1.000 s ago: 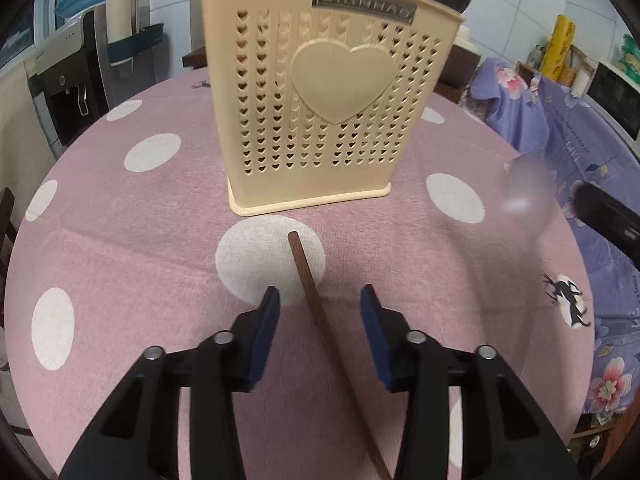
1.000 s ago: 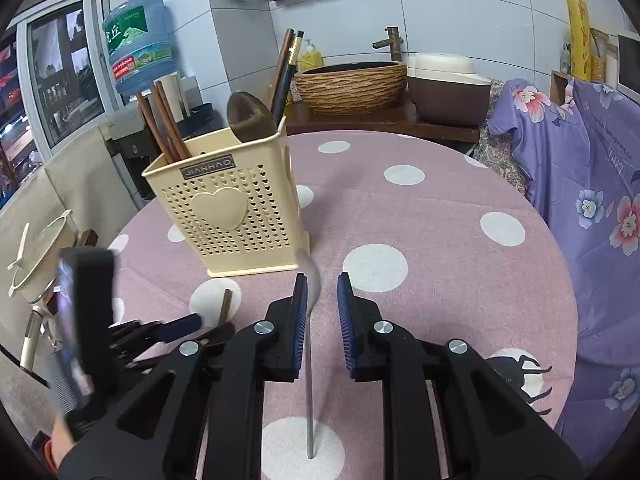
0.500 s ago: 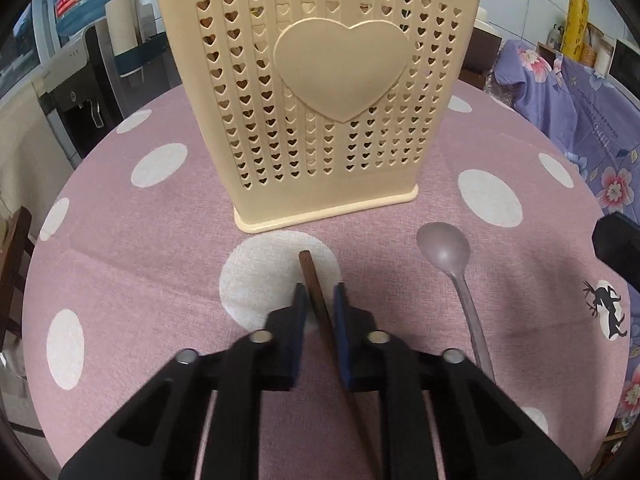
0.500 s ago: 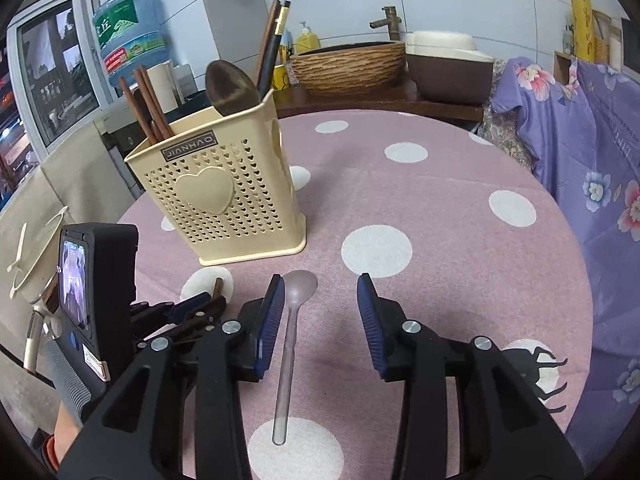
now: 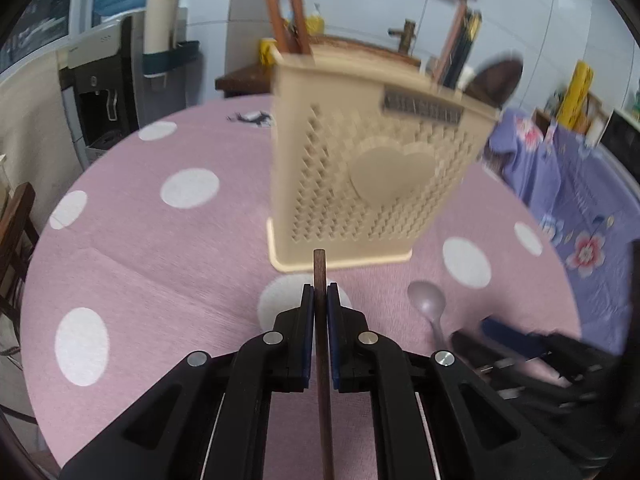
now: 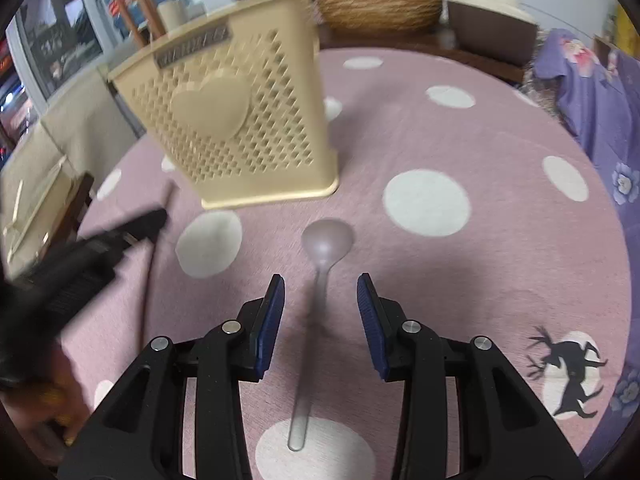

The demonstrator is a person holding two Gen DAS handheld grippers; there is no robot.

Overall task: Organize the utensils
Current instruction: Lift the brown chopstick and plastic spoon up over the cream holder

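My left gripper (image 5: 320, 292) is shut on a brown chopstick (image 5: 320, 266), held off the cloth with its tip pointing at the cream heart-pattern utensil holder (image 5: 360, 184). Several brown chopsticks (image 5: 280, 8) and a dark spoon (image 5: 496, 80) stand in the holder. A translucent spoon (image 6: 327, 236) lies on the pink dotted tablecloth (image 6: 460, 280). My right gripper (image 6: 320, 280) is open, low over the spoon, with a finger either side of the handle and clear of it. In the right wrist view the holder (image 6: 232, 120) stands at the upper left, and the left gripper (image 6: 120, 236) is a blur with the chopstick (image 6: 147, 288).
The round table's near edge runs just behind both grippers. A wooden chair (image 5: 12, 232) stands at the left, purple floral fabric (image 6: 592, 92) at the right. Behind the table are a wicker basket (image 6: 380, 8), a brown and white pot (image 6: 492, 28) and a water dispenser (image 5: 100, 92).
The left gripper has shut on the chopstick and lifted it off the cloth. The right gripper let the spoon down onto the cloth, opened, and came lower over it.
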